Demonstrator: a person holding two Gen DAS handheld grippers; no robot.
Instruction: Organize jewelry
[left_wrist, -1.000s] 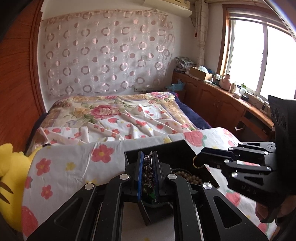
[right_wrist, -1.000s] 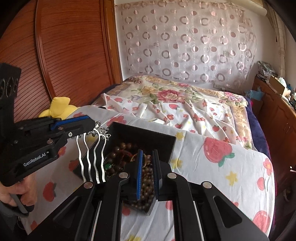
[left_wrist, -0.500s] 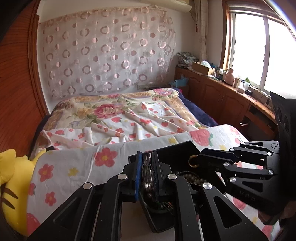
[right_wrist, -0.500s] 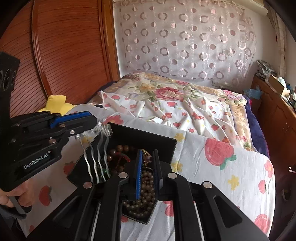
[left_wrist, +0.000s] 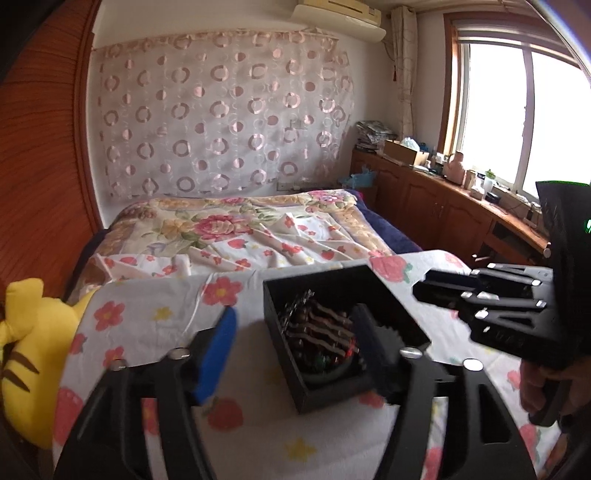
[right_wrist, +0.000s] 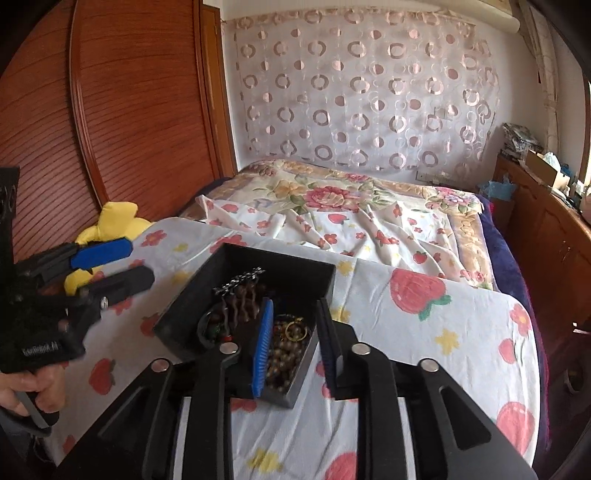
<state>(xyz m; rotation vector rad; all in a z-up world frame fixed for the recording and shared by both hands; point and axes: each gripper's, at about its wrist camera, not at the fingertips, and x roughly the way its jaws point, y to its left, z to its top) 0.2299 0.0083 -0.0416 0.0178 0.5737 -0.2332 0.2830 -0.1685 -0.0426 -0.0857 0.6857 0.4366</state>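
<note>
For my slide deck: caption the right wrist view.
Both grippers opening, empty, over a black jewelry box holding a wavy hair comb and beads.

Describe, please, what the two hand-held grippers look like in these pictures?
Both are matte black plastic with angular, cut-out linkage arms and round silver pivot bolts. On the left hand-held gripper and the right hand-held gripper, one finger carries a blue pad, ribbed on the right one. The left one's body bears small pale lettering, blurred here. No cables or sleeves are visible.

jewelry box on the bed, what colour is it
Black, the jewelry box shows best in the right wrist view.
</note>
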